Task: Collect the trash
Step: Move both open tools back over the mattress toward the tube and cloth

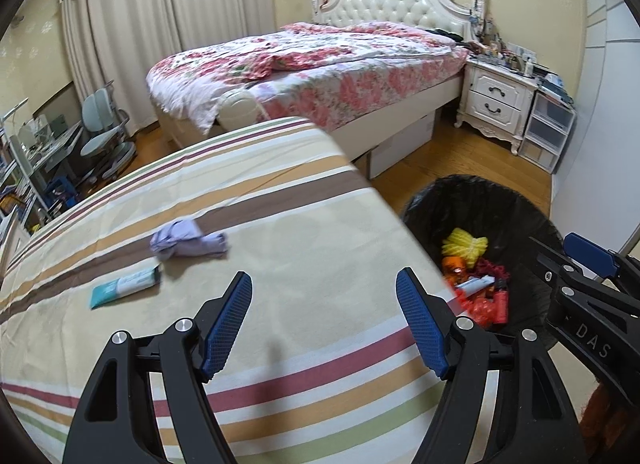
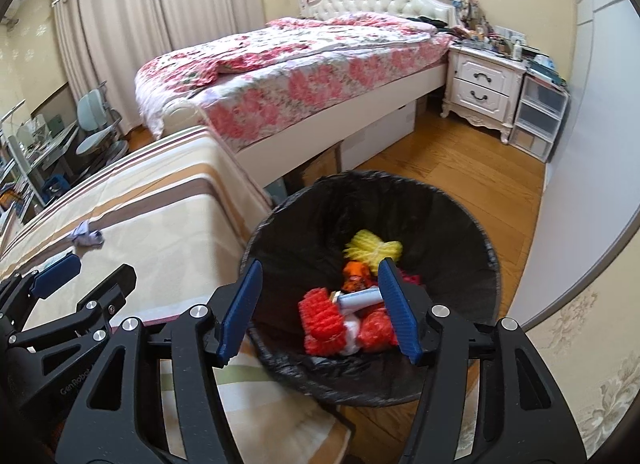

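Note:
A crumpled lilac tissue (image 1: 188, 243) and a teal tube (image 1: 125, 287) lie on the striped table cover (image 1: 300, 232). My left gripper (image 1: 324, 296) is open and empty above the cover, right of both. A black-lined trash bin (image 2: 440, 215) stands on the floor beside the table. It holds yellow netting (image 2: 374, 250), red and orange wrappers (image 2: 322, 322) and a grey-blue tube (image 2: 360, 299). My right gripper (image 2: 320, 288) is open and empty over the bin. The bin also shows in the left wrist view (image 1: 480, 203), and the tissue shows in the right wrist view (image 2: 87, 238).
A bed with a floral quilt (image 1: 320, 63) stands behind the table. A white nightstand (image 1: 496, 99) and plastic drawers (image 1: 548, 131) stand at the right wall. A desk and chair (image 1: 104, 135) stand at the left. Wooden floor (image 2: 460, 167) lies around the bin.

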### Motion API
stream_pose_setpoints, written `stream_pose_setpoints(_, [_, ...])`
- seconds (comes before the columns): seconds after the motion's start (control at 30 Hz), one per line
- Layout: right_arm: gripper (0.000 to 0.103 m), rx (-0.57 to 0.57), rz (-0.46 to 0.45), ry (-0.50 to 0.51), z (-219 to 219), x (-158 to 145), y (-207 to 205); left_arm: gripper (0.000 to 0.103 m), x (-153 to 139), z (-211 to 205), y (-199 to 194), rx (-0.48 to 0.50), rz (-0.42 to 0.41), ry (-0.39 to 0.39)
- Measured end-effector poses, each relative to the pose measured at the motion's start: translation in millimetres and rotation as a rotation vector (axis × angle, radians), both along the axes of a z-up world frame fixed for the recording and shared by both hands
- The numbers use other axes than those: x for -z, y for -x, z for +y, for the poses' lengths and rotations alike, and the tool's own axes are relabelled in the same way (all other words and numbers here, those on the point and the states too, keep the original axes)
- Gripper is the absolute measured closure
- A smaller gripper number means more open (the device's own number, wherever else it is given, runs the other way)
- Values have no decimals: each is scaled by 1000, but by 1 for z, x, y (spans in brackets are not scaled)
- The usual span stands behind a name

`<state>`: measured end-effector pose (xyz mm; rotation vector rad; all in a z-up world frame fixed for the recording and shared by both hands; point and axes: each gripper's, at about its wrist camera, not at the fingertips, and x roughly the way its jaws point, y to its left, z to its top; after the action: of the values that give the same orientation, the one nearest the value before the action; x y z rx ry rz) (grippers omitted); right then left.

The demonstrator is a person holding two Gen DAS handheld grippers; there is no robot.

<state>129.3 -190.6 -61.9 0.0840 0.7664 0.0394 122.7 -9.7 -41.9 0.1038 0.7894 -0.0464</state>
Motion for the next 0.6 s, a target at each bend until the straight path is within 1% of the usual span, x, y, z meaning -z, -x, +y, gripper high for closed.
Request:
stream_pose_setpoints(0.13, [44, -62, 12, 5, 26, 2, 3, 31, 2, 30, 6, -61, 13, -1])
stream_pose_setpoints(0.4, [44, -167, 39, 17, 77, 10, 2, 31, 7, 86, 5, -191, 48, 27])
stream_pose_setpoints(0.6, [44, -228, 57, 40, 107, 12, -9, 31, 10, 115, -1, -256, 62, 30])
